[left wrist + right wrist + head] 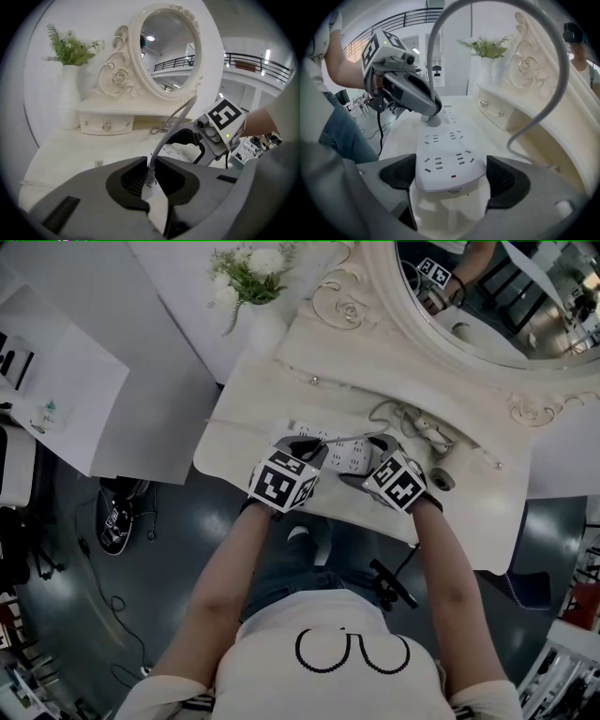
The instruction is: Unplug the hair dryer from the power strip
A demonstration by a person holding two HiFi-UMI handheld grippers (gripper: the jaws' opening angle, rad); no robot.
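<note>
A white power strip (345, 456) lies on the cream dressing table (244, 399). My left gripper (151, 171) is shut on the grey plug (433, 121) at the strip's far end. From the plug a grey cable (177, 115) arches up and back toward the mirror. In the right gripper view the cable (440, 42) loops overhead. My right gripper (450, 176) stands wide over the near end of the strip (445, 157), with a pad close beside each long edge. In the head view the left gripper (307, 450) and right gripper (367, 465) face each other across the strip.
An oval mirror (487, 296) in a carved frame stands at the back. A white vase of flowers (253, 296) is at the back left, and a small drawer (105, 125) sits under the mirror. Loose cable and small items (427, 432) lie right of the strip. Shoes (117, 517) are on the floor.
</note>
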